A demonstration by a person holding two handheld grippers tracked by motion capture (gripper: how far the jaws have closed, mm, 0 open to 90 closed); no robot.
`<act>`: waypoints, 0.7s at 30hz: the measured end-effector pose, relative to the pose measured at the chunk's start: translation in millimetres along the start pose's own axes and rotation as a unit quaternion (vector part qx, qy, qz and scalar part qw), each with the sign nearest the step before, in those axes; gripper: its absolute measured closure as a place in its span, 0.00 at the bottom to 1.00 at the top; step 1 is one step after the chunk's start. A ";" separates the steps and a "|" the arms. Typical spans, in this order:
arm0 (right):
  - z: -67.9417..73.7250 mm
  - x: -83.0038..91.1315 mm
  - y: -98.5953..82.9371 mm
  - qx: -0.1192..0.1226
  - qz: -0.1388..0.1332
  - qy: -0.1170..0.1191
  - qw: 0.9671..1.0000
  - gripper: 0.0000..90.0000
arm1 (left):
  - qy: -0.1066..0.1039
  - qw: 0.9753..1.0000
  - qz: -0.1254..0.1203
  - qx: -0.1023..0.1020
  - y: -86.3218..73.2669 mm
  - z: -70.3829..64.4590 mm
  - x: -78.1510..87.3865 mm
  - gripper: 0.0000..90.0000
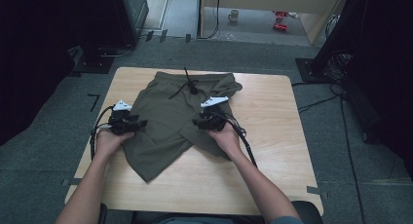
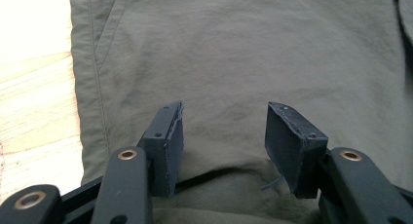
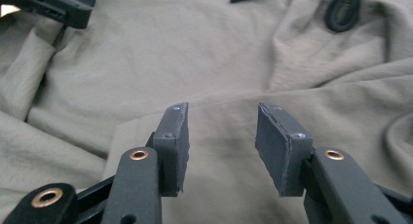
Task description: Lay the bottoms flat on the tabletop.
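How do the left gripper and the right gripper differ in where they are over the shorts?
The left gripper is near the side edge of the olive shorts, with bare wooden table beside that edge; the right gripper is over the middle part, with cloth on all sides. The cloth under the left gripper lies rather flat; near the right gripper it is more folded, with the black drawstring ahead. Both have open jaws with fabric between them.

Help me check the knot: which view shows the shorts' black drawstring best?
The high view: the drawstring lies whole at the waistband of the shorts, both ends trailing. The right gripper view catches just its knot and one tip at the top edge. The left gripper view gives plain fabric.
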State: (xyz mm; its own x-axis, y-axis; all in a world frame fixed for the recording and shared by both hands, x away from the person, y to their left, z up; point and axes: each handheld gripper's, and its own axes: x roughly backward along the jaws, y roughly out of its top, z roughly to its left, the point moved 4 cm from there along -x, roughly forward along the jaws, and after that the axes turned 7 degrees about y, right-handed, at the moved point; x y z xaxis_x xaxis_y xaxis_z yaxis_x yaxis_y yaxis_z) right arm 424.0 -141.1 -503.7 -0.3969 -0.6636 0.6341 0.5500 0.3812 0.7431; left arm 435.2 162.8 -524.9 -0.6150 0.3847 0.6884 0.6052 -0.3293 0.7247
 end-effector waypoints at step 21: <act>42.5 -32.9 -11.1 0.026 0.023 0.026 0.999 0.55 | -0.005 1.000 -0.001 -0.006 -2.2 -1.4 -2.1 0.52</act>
State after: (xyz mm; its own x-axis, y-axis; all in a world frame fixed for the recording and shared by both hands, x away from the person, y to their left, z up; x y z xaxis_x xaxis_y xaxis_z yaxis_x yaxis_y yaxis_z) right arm 399.7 -96.1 -523.8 -0.3318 -0.6764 0.6576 0.5272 0.4451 0.7239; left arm 434.4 161.5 -527.9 -0.6111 0.3935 0.6868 0.5977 -0.3394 0.7263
